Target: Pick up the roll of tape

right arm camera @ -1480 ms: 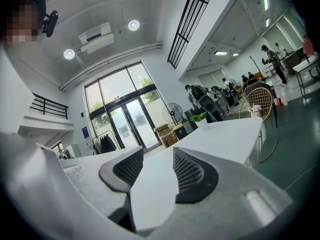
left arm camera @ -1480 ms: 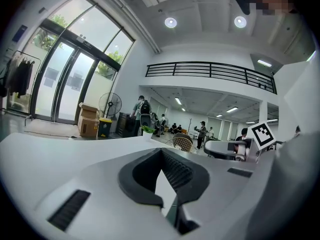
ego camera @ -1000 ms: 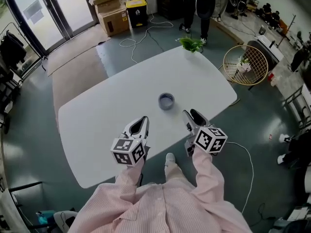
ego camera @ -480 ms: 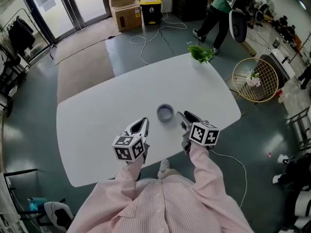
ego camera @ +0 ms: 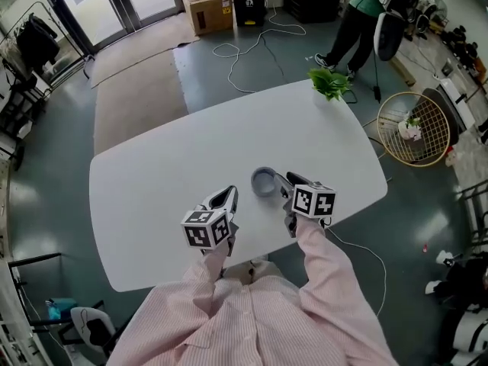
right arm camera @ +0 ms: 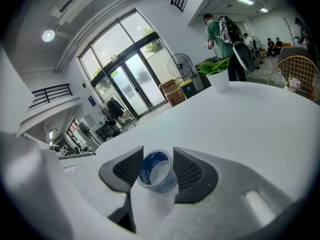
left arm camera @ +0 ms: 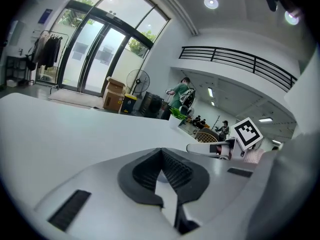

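Counter (ego camera: 175, 166) of plain white with rounded corners fills the middle of the head view, set on a grey floor. At its near edge two pink striped sleeves (ego camera: 328, 258) reach in, each ending in a grey gripper topped by a black-and-white marker cube.

The left gripper (ego camera: 229, 195) lies over the near edge, left of the middle. Its own view shows the ribbed black pads pressed together at the tips with nothing between them. That view also catches, off to the side, the other gripper's marker cube (left arm camera: 247, 133) low above the counter, seen side-on rather than from above.

The right gripper (ego camera: 280, 181) points up and left from the near edge, just right of the middle. Its jaws are spread, one pad on either side of the tape. No view settles whether the pads touch it.

A small potted green plant (ego camera: 329, 82) stands at the far right corner.

The clear roll of tape with a blue printed core (ego camera: 264, 181) lies flat on the counter, hole up, near the near edge and at the right gripper's tips. From above it reads only as a grey-blue ring. The right gripper view, low and close, shows the blue print inside the core and the roll standing between the two pads.
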